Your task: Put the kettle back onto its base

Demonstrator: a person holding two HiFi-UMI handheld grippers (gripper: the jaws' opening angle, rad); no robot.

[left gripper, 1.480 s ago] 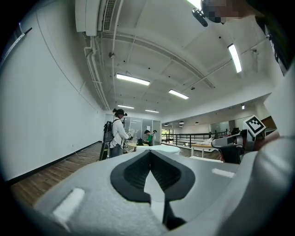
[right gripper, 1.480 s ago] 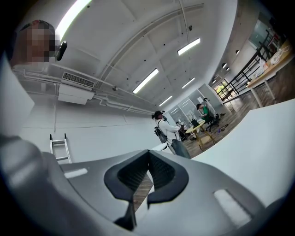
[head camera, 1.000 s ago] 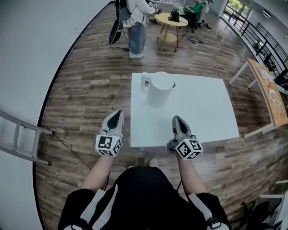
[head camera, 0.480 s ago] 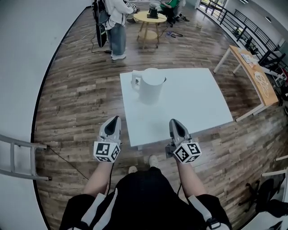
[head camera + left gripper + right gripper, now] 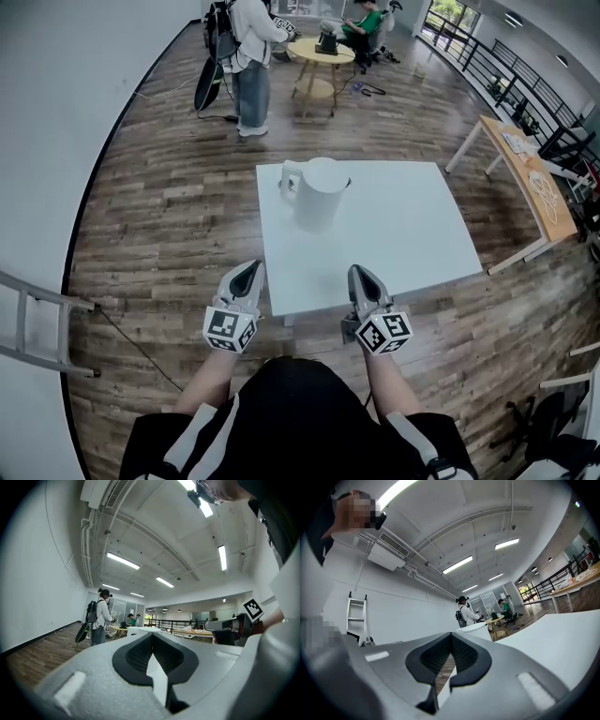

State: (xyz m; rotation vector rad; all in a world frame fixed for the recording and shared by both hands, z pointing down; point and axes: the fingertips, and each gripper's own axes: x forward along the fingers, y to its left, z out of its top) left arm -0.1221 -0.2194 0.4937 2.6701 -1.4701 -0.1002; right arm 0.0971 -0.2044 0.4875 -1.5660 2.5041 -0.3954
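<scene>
White kettle (image 5: 319, 194) stands upright on the worktop (image 5: 405, 236), its contents hidden; left hand-held gripper (image 5: 248, 270) and right hand-held gripper (image 5: 360, 275) hover at the near edge, jaws together, empty.

A wood-plank floor (image 5: 169, 206) meets a plain white wall (image 5: 66, 112) and carries a square white counter (image 5: 403, 234), a round wooden table (image 5: 319, 54), a long wooden desk (image 5: 539, 187) and a metal ladder (image 5: 21, 319), under ceiling strip lights (image 5: 123, 560).

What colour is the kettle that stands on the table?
The kettle is white, like the table; the head view shows it best.
</scene>
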